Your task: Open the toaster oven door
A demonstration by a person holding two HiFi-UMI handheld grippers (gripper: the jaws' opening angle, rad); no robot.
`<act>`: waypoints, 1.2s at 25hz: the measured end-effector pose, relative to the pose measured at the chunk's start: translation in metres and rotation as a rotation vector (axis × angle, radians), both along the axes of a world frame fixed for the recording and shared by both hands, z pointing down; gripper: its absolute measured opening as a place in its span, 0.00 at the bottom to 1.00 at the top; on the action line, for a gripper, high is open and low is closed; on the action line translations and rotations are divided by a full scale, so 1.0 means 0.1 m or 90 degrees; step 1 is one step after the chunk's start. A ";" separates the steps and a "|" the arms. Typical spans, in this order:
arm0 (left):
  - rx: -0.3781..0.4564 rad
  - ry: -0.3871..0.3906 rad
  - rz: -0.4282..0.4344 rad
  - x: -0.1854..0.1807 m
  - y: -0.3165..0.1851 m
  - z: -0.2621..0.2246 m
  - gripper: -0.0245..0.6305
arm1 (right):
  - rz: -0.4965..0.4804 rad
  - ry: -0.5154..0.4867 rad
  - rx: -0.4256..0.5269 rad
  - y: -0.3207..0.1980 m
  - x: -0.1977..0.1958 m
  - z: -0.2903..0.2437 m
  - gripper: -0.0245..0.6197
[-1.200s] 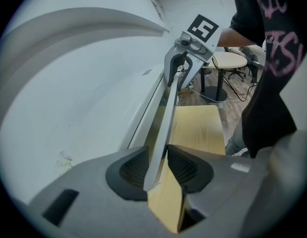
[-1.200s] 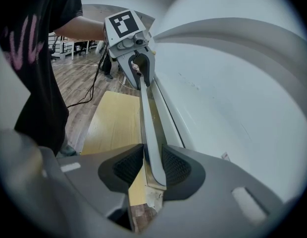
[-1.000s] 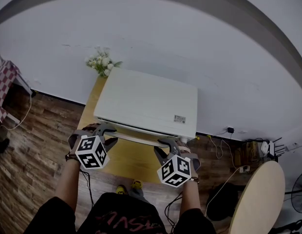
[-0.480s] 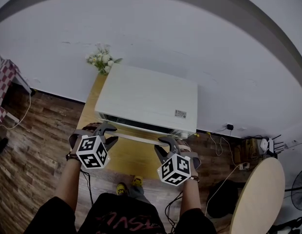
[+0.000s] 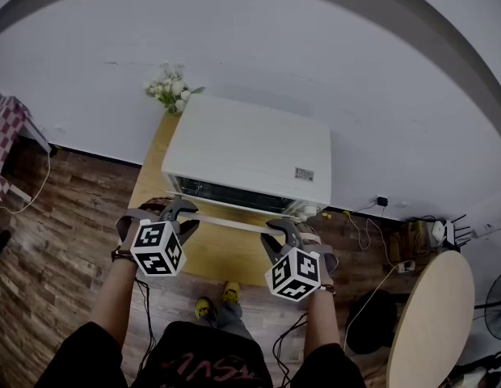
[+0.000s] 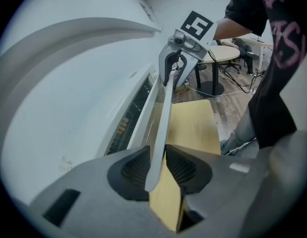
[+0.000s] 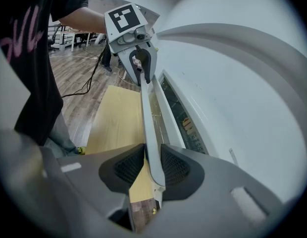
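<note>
A white toaster oven [image 5: 250, 148] stands on a wooden table [image 5: 222, 257]. Its door is tipped partly open, showing a dark gap [image 5: 234, 194] under the top. The long pale door handle [image 5: 234, 223] runs across the front. My left gripper [image 5: 183, 212] is shut on the handle's left end, and its jaws have just been closing with the bar [image 6: 163, 113] between the pads. My right gripper [image 5: 284, 229] is shut on the right end. In the right gripper view the handle [image 7: 148, 118] passes between the pads [image 7: 127, 166] toward the left gripper [image 7: 142, 63].
A bunch of white flowers [image 5: 171, 91] stands at the table's far left corner, against the white wall. A round pale table [image 5: 432, 322] is at the right, with cables and plugs [image 5: 380, 212] on the wooden floor. My feet [image 5: 214, 304] are below the table edge.
The oven door has swung further open, and the dark gap is wider. Both grippers have come toward me with the handle.
</note>
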State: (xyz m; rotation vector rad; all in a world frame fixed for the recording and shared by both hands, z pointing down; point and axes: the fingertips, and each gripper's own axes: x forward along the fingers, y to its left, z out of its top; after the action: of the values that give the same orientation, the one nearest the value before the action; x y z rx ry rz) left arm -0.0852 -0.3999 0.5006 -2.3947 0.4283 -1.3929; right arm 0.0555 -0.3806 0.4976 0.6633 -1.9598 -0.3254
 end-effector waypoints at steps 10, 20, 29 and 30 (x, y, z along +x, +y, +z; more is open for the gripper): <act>0.021 -0.013 0.010 -0.05 0.26 0.13 0.19 | 0.018 0.025 0.011 0.25 -0.04 0.15 0.21; 0.029 -0.031 0.012 -0.08 0.48 0.28 0.18 | 0.018 0.064 0.037 0.46 -0.06 0.30 0.20; 0.060 -0.034 -0.024 -0.09 0.55 0.37 0.19 | 0.000 0.088 0.056 0.55 -0.07 0.39 0.19; 0.061 -0.038 -0.025 -0.10 0.57 0.38 0.19 | -0.002 0.091 0.058 0.57 -0.07 0.41 0.19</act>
State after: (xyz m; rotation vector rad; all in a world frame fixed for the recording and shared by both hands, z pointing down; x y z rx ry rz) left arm -0.0948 -0.3429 0.5388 -2.2737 0.5166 -1.4235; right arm 0.0485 -0.3239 0.5382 0.6766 -1.8181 -0.4549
